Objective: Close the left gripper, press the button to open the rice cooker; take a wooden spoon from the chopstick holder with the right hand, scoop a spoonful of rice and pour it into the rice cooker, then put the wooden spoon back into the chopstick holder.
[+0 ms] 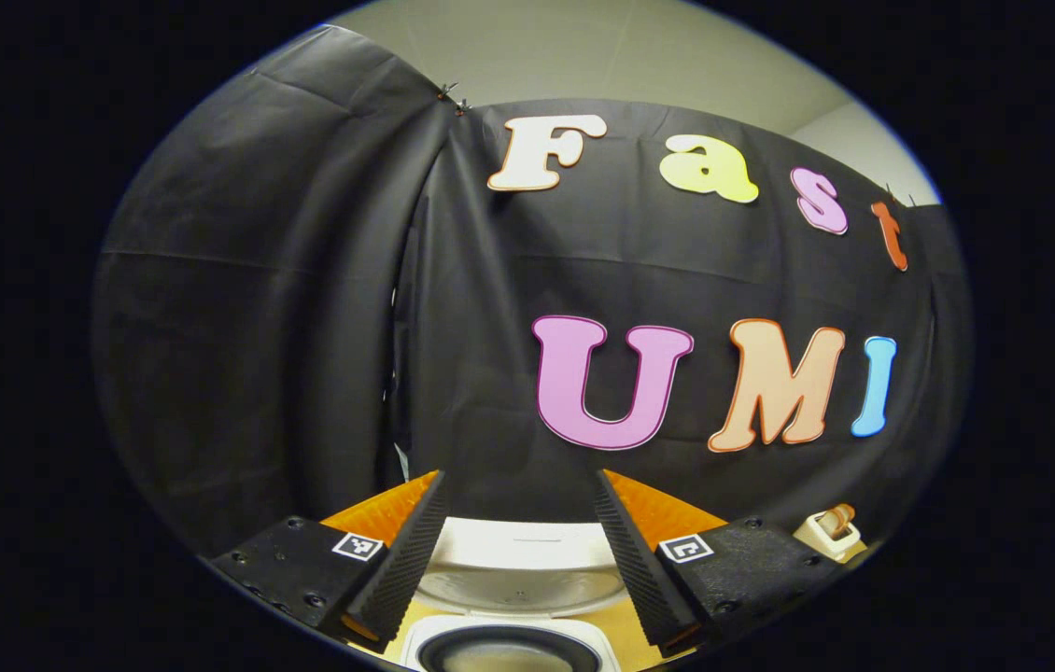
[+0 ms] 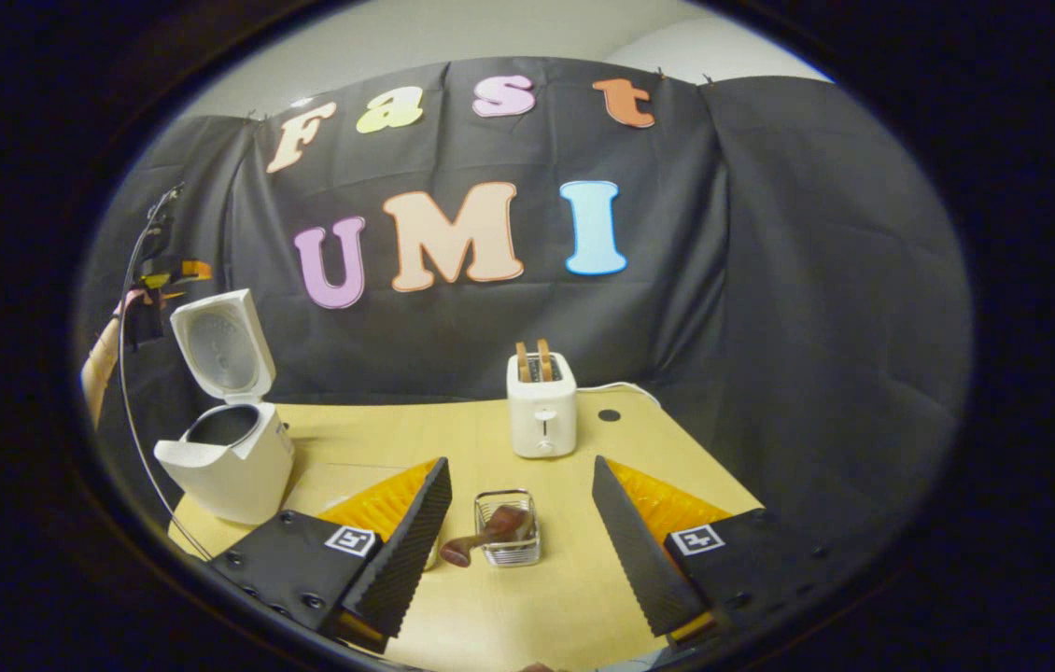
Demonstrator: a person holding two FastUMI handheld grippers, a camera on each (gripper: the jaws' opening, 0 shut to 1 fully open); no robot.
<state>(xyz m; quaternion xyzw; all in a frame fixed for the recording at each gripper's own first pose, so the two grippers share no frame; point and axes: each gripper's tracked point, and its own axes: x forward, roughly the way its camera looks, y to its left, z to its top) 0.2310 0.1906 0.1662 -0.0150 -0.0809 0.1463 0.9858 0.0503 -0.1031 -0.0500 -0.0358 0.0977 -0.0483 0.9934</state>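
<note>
Both grippers stand open and hold nothing: left gripper (image 1: 521,560) above the open rice cooker (image 2: 231,439), right gripper (image 2: 521,541) before the chopstick holder (image 2: 507,528) with the wooden spoon (image 2: 481,541). Yellow wooden table (image 2: 415,439) also bears a toaster (image 2: 541,411). No readable label.

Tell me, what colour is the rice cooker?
White; the rice cooker shows best in the right gripper view, lid up.

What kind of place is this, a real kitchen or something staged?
Likely a staged kitchen corner in a recording booth: a rice cooker with its lid up, a toaster and a wire holder sit on a wooden table against black cloth walls.
</note>
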